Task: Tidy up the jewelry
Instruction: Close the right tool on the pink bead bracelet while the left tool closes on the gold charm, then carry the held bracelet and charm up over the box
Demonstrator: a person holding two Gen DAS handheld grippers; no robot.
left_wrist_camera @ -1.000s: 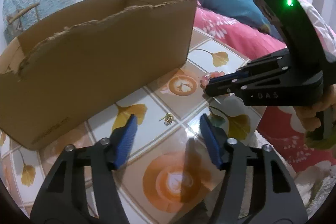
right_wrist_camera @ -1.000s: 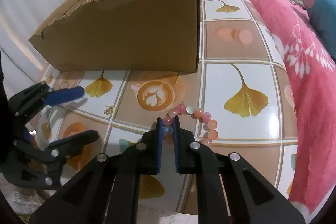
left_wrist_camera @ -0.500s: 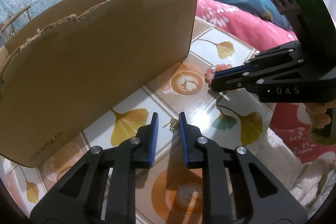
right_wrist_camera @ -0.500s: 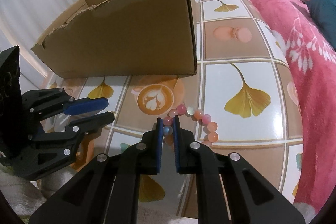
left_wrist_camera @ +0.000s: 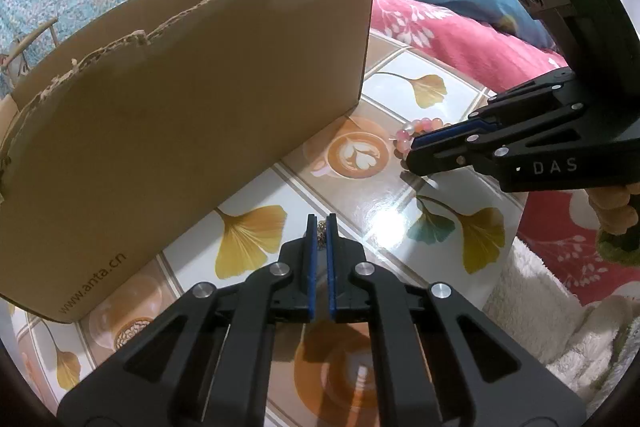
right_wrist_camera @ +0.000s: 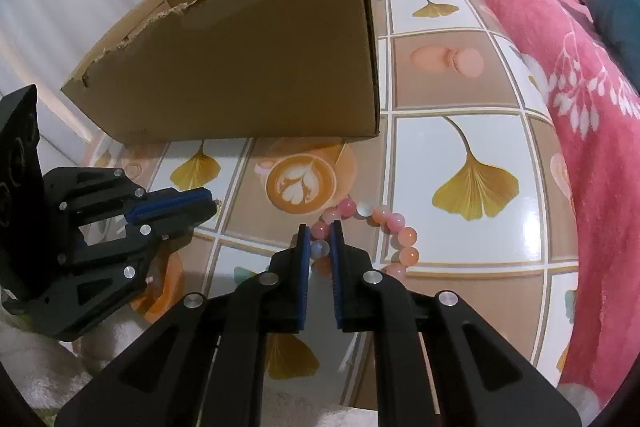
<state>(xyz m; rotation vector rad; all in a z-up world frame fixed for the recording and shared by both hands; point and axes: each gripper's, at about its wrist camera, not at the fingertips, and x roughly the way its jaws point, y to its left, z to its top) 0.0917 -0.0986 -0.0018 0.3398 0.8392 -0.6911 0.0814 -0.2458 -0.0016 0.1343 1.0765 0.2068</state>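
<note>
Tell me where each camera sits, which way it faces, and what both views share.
Left wrist: behind the left gripper, angled down at the tiled table; jaws shut on a small gold piece. A hand shows.
Right wrist: behind the right gripper, angled down; jaws shut on the bead bracelet.
Shared: cardboard box, bracelet, table, each other's gripper.

At the lower left of the left wrist view, the cardboard box [left_wrist_camera: 192,115] bears the printed address "www.anta.cn" along its bottom edge. At the right, the right gripper [left_wrist_camera: 408,159] carries the pale letters "DAS" on its black body.
</note>
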